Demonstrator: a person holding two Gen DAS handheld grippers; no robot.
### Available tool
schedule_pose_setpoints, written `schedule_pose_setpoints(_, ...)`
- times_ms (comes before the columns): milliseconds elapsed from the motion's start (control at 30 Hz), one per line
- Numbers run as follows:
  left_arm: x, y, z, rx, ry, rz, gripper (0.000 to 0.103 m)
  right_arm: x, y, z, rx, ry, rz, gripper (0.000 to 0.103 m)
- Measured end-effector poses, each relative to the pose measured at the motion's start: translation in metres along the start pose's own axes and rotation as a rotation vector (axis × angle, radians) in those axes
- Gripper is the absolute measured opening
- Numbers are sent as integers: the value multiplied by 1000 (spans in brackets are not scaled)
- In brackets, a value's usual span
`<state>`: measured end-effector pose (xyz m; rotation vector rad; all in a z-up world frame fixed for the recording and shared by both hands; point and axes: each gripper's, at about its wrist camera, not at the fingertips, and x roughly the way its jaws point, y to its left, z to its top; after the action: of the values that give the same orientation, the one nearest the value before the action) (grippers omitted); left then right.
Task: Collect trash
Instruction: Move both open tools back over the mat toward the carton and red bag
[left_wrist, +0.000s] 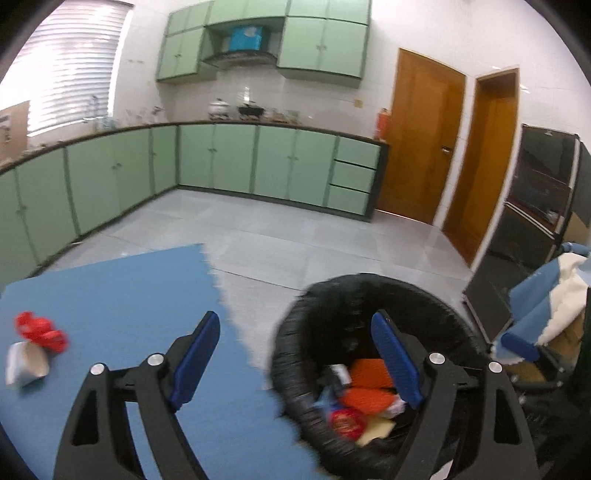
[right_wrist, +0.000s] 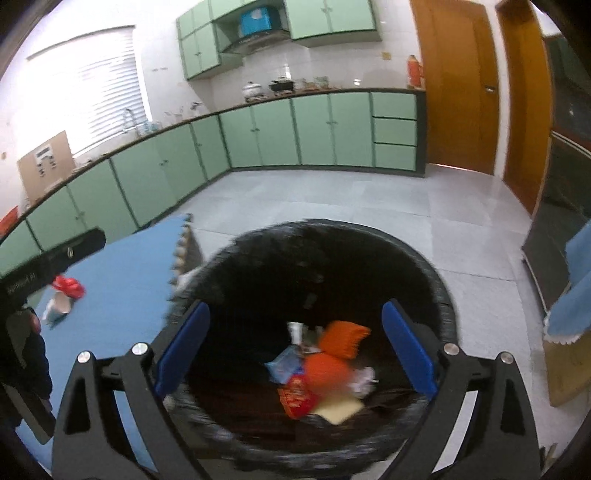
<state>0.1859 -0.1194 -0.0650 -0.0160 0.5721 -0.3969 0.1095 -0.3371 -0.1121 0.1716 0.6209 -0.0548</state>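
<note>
A black bin lined with a black bag (right_wrist: 441, 295) stands on the floor beside a blue mat (right_wrist: 122, 291). Inside lie several pieces of trash: orange wrappers (right_wrist: 341, 341), a red packet (right_wrist: 297, 397), a pale yellow sheet (right_wrist: 338, 410). My right gripper (right_wrist: 295, 345) hangs over the bin's mouth, open, with nothing between its blue pads. My left gripper (left_wrist: 295, 356) is open and empty too, straddling the mat's edge and the bin (left_wrist: 291, 332). On the mat lie a red crumpled wrapper (left_wrist: 40, 330) and a silver-white crumpled piece (left_wrist: 26, 363).
Green kitchen cabinets (left_wrist: 221, 162) run along the back and left walls. Two brown doors (left_wrist: 417, 136) stand at the right. A dark cabinet (left_wrist: 535, 192) and a blue-and-white cloth pile (left_wrist: 546, 306) sit right of the bin. Grey floor tiles (left_wrist: 295, 240) lie beyond.
</note>
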Motion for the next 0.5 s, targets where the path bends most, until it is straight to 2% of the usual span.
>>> schedule_pose_setpoints(233, -57, 90, -17, -45, -31, 190, 83, 6, 77, 9, -57, -5, 102, 92)
schedule_pose_setpoints(367, -77, 134, -28, -64, -37, 289, 83, 15, 118, 11, -93, 0, 144, 92)
schedule_pose_setpoints(500, -89, 170, -39, -101, -33, 353, 83, 28, 159, 12, -130, 12, 190, 92)
